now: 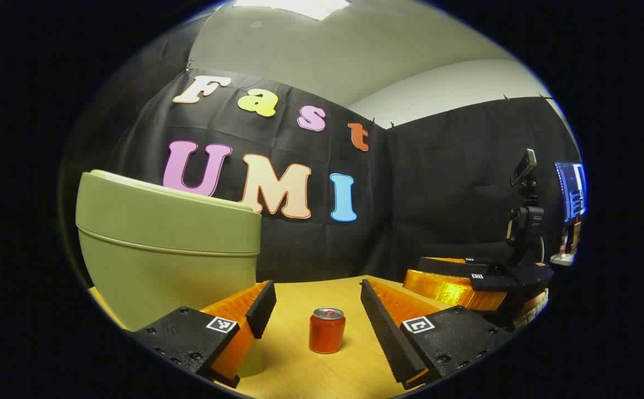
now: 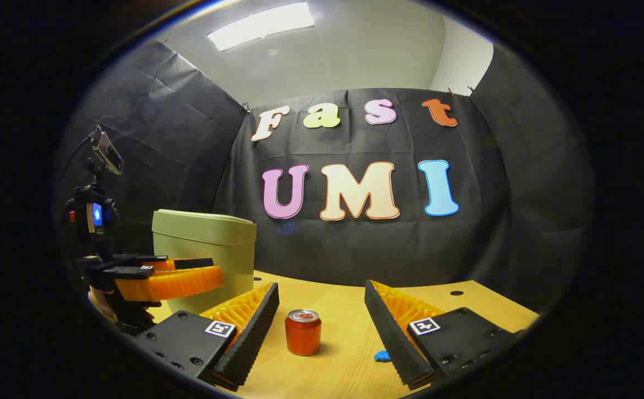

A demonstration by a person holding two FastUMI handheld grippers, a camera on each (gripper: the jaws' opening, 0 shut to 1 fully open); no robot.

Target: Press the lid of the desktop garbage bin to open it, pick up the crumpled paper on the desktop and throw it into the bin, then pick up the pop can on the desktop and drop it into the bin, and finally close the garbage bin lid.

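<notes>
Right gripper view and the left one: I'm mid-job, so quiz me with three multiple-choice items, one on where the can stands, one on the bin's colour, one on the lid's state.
1. Where does the pop can stand?
A. inside the bin
B. upright on the desktop, ahead of the right gripper, in line with the gap between its fingers
C. lying on its side at the table's edge

2. What colour is the garbage bin?
A. pale green
B. bright blue
C. white

3. How is the bin lid?
A. lifted wide open
B. taken off, on the table
C. down on the bin

Answers: 1 B, the can stands on its base on the wood, apart from both fingers. 2 A, the body and lid look pale green in both views. 3 C, the lid sits flat on the rim.
</notes>
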